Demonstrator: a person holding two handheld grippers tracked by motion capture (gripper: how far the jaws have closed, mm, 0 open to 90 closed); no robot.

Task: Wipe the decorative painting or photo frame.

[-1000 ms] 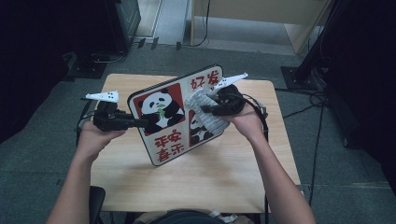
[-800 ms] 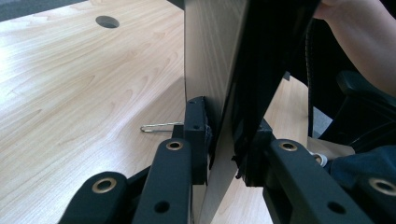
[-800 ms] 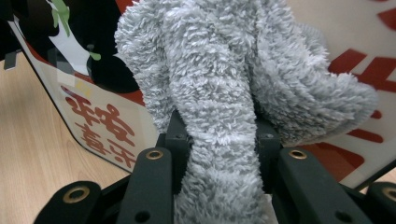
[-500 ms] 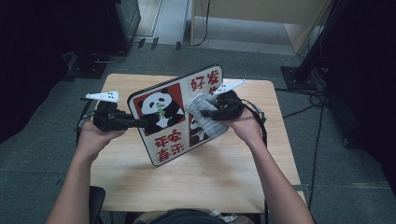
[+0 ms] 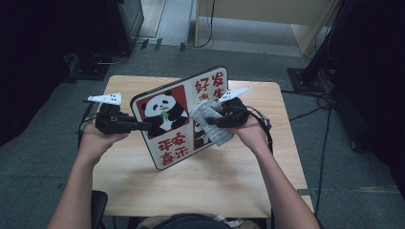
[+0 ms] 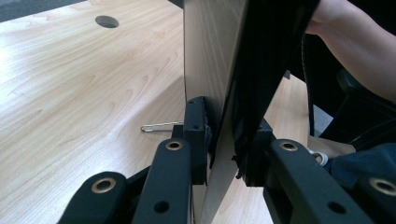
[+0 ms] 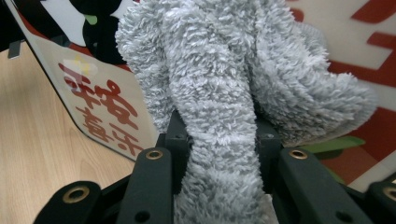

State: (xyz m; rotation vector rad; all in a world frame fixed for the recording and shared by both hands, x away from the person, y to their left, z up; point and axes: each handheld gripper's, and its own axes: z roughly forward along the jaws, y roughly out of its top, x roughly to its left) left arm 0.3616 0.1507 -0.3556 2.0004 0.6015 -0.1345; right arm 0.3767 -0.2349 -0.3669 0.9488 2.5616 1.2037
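The left hand-held gripper [image 6: 223, 140] pinches the flat, stiff panda board [image 5: 179, 117] by its edge. The right hand-held gripper [image 7: 219, 135] squeezes a fluffy grey cloth [image 7: 224, 84] against the board.

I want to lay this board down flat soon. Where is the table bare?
The light wooden table is bare between the panda-printed board and the near edge, and left of the board's foot. The middle is crowded: grey fluffy cloth against the board.
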